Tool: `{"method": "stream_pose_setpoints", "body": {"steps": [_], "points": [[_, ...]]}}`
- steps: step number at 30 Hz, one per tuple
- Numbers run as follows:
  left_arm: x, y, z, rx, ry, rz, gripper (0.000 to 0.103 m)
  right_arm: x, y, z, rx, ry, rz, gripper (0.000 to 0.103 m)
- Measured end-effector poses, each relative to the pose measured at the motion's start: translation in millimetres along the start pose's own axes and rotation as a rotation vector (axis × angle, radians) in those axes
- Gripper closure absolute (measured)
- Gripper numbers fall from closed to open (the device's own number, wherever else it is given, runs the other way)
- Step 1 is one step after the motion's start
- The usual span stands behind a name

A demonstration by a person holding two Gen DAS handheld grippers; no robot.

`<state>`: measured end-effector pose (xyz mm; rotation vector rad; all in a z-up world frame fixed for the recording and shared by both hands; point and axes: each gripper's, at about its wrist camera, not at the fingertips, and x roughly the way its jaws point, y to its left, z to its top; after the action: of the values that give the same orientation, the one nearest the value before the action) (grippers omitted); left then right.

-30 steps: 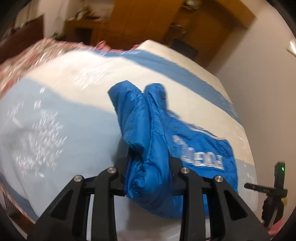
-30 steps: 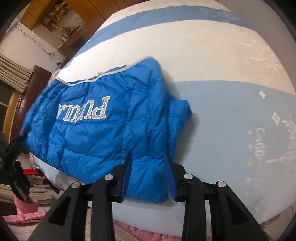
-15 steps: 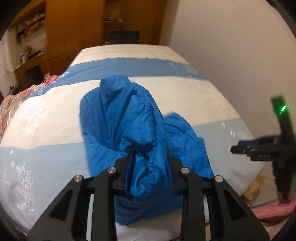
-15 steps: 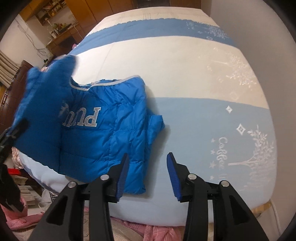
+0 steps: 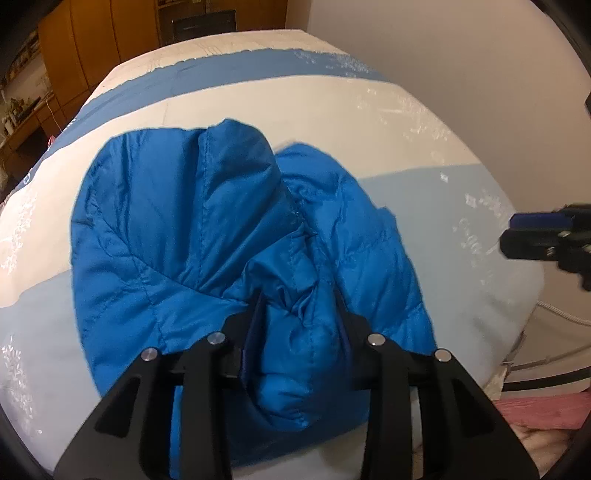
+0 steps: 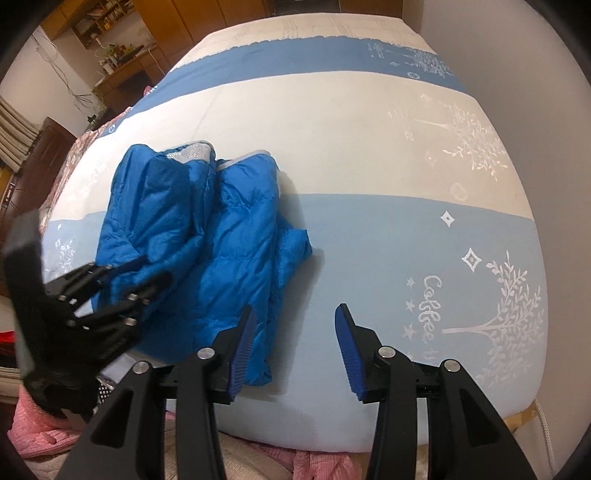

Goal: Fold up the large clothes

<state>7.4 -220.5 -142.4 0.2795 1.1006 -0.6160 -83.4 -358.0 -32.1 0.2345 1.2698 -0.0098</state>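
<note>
Two claws are at work, and only one has cloth in it. Nearest in the left wrist view, the left claw (image 5: 297, 332) is pinching a bunched wad of the blue jacket (image 5: 177, 229) between its fingers, the padded fabric bulging out past the jaws on the near side. Judging from how the garment lies, the step in hand is carrying that gripped side across the other half to make a lengthwise fold.

To do it well, keep the pinch firm until the carried edge lies over the far edge; puffy, slick fabric like this will likely spring back if let go too soon. Lay it down low and flat rather than dropping it, so the hump along the middle settles.

The right claw (image 6: 293, 349) is spread wide and holds nothing, hovering above the bed (image 6: 406, 229) just beside the jacket's near right corner. It looks well placed to press the lower layer down, or to pinch that loose corner, so the bottom half does not drag along with the fold.

Farther off, the jacket lies doubled near the foot of the bed, towards its left side, its grey-trimmed hem (image 6: 195, 152) pointing away. Beyond it the striped cover is bare up to the wooden cabinets (image 6: 192, 14).
</note>
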Motion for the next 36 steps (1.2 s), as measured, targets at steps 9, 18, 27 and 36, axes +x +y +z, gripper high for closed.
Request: {"method": "stream_pose_setpoints", "body": {"steps": [9, 18, 27, 36], "points": [[-7, 17, -3, -0.113, -0.011, -0.113, 0.062, 18, -4, -1, 0.004, 0.036, 0.054, 0.058], [-96, 57, -21, -0.247, -0.134, -0.334, 0.055, 17, 2, 16, -0.002, 0.018, 0.158, 0.048], [-76, 127, -15, -0.372, -0.041, 0.069, 0.057, 39, 56, 57, -0.086, 0.047, 0.286, 0.035], [-35, 143, -17, -0.363, 0.030, 0.039, 0.057, 104, 73, 105, -0.006, 0.139, 0.403, 0.025]]}}
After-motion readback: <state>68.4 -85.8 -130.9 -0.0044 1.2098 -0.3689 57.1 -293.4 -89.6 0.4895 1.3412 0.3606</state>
